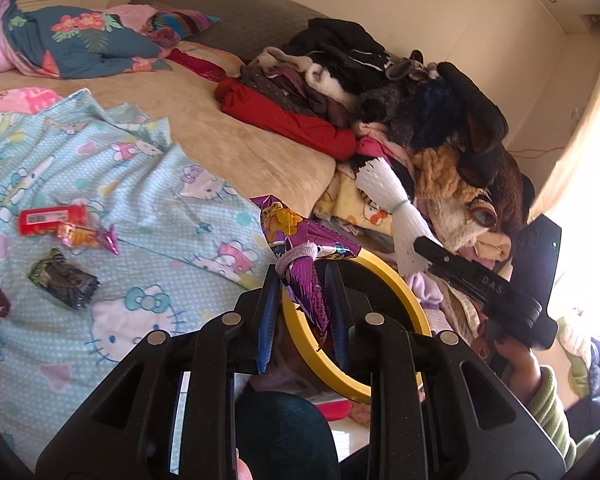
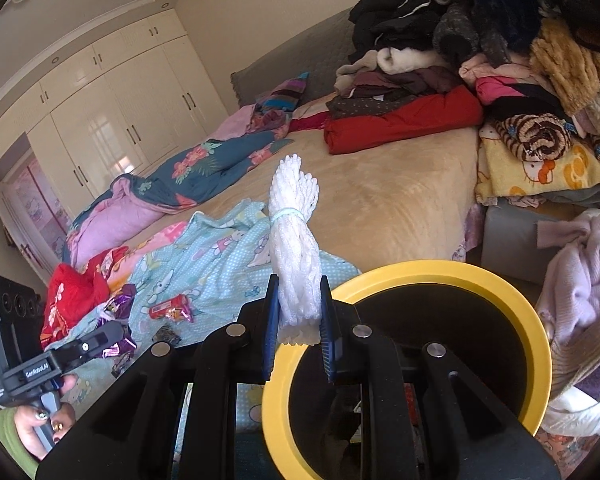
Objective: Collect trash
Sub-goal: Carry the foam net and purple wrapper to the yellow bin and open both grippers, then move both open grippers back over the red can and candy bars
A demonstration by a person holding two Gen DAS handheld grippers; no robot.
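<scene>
Left gripper [image 1: 302, 276]: fingers closed on a purple snack wrapper [image 1: 300, 256], held upright over the near rim of the bin; a pale band wraps the wrapper just above the fingertips.
Right gripper [image 2: 300, 300]: fingers clamped on a white foam net bundle [image 2: 296, 248], tied at mid-height with a light green band; the bundle stands upright at the left edge of the bin opening.
Yellow-rimmed bin [image 2: 500, 280]: dark interior, directly beneath and in front of both grippers, beside the bed edge.
Blue cartoon-print sheet [image 1: 148, 184]: spread over the near part of the bed; carries the loose trash.
Red wrapper [image 1: 52, 216]: lying flat on the sheet, touching an orange-pink candy wrapper [image 1: 88, 236] beside it.
Dark crumpled wrapper [image 1: 66, 280]: on the sheet, near the red one but apart from it.
Tan bedcover [image 2: 400, 192]: bare middle zone beyond the sheet.
Clothes pile [image 1: 380, 92]: stacked at the right side of the bed, a folded red garment [image 2: 400, 120] at its base.
Floral quilt [image 1: 80, 40]: bunched at the far side.
Wardrobe [image 2: 112, 108]: cream doors along the far wall.
</scene>
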